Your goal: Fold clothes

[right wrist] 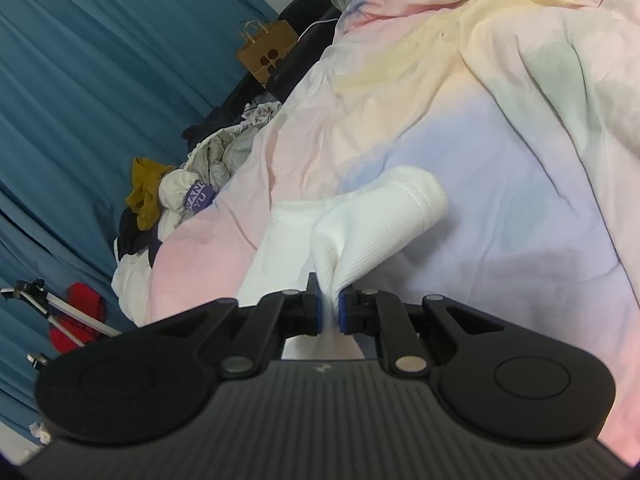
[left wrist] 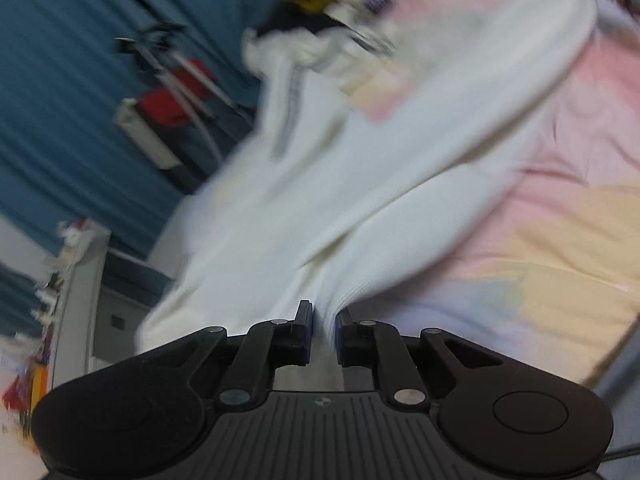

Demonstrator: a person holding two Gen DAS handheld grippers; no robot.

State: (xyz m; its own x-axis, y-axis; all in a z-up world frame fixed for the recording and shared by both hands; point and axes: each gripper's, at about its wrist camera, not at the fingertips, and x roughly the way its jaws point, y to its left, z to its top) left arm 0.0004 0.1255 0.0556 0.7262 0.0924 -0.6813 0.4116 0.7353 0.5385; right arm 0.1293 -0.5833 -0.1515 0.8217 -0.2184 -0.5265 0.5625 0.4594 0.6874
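Observation:
A white sweatshirt [left wrist: 360,184] stretches away from my left gripper [left wrist: 324,320] across the bed, blurred. The left jaws are shut on a ribbed edge of it, with cloth pinched between the blue pads. In the right wrist view my right gripper [right wrist: 330,300] is shut on the same kind of white ribbed cloth, a cuff or hem [right wrist: 384,220], which bulges up in front of the fingers. The rest of the white garment [right wrist: 280,248] lies flat to the left of it on the bedsheet.
A pastel pink, yellow and lilac bedsheet [right wrist: 500,120] covers the bed. A heap of unfolded clothes [right wrist: 180,196] sits at its far left edge, also the heap [left wrist: 320,40]. Blue curtain [right wrist: 80,100], brown paper bag [right wrist: 268,52], tripod [right wrist: 60,308] and a red item [right wrist: 76,320] stand beyond.

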